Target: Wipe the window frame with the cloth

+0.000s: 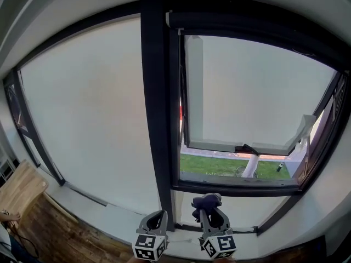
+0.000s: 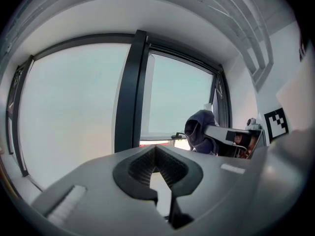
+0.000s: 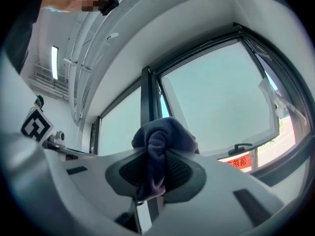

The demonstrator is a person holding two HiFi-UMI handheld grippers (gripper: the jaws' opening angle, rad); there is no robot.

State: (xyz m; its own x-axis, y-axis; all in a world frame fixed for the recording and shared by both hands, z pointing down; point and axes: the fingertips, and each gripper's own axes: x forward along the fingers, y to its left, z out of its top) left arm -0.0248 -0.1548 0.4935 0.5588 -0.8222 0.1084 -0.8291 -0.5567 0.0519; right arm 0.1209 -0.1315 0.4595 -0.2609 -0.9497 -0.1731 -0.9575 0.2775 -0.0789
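Note:
A dark window frame (image 1: 156, 108) runs upright down the middle of the head view, with an opened sash (image 1: 241, 144) to its right. A dark blue cloth (image 1: 205, 203) is bunched between the jaws of my right gripper (image 1: 211, 215), low in the view just below the sash's bottom rail. In the right gripper view the cloth (image 3: 160, 136) bulges above the right gripper (image 3: 158, 154), which is shut on it. My left gripper (image 1: 155, 222) is beside it at the foot of the mullion. In its own view the left gripper (image 2: 156, 154) is shut and holds nothing, and the cloth (image 2: 199, 129) shows at its right.
A white sill (image 1: 109, 212) runs below the glass. A wooden board (image 1: 19, 188) and wooden floor (image 1: 60, 229) lie at the lower left. A black handle (image 1: 249, 148) sits on the sash's lower rail. Grass (image 1: 219, 166) shows outside through the gap.

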